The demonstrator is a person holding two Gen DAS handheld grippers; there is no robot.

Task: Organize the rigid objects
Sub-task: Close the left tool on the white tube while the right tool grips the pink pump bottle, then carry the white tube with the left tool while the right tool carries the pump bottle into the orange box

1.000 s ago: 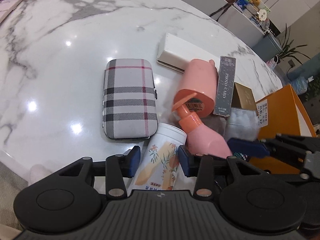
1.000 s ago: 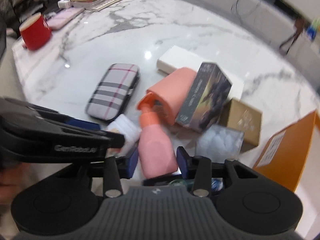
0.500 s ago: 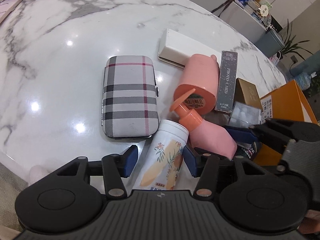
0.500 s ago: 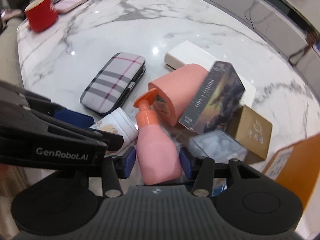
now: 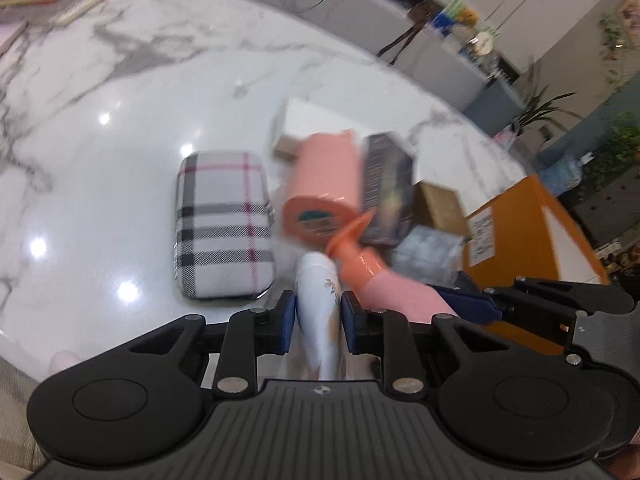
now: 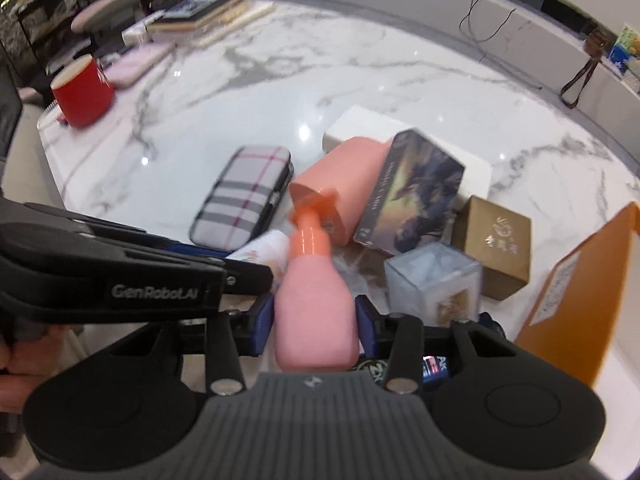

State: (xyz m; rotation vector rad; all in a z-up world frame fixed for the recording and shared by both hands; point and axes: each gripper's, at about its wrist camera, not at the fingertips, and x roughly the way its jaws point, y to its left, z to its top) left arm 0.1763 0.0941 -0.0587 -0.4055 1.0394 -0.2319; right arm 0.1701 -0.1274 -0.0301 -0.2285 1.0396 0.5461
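- Left gripper (image 5: 318, 316): jaws closing, with one white floral-print tube (image 5: 320, 300) between the blue pads, which press its sides. The tube's lower end is hidden behind the gripper body.
- Right gripper (image 6: 316, 318): jaws closing, blue pads against both flanks of one pink pump bottle (image 6: 314, 312), orange nozzle pointing away from the camera. The bottle's base is hidden behind the gripper body.
- Around the two held items, on one white marble table (image 6: 360, 80): a heap of rigid objects.
- One plaid zip case (image 6: 242, 204), lying flat just left of the heap.
- One pink cylindrical container (image 6: 344, 172) on its side, open end towards the cameras; the pump nozzle overlaps it.
- Boxes, five counted: one white flat box (image 6: 360, 124), largely covered; one dark illustrated card box (image 6: 412, 192) leaning on the cylinder; one gold-brown box (image 6: 496, 240); one clear box (image 6: 434, 280) with pale contents, hard to identify; one orange carton (image 6: 588, 292), cut off by the frame.
- Small printed packets beneath the right gripper: mostly hidden, number uncertain.
- Far edge: one red cup (image 6: 82, 92), a stack of books (image 6: 200, 12); count unclear through blur.
- The left wrist view is motion-blurred; labels there are unreadable.
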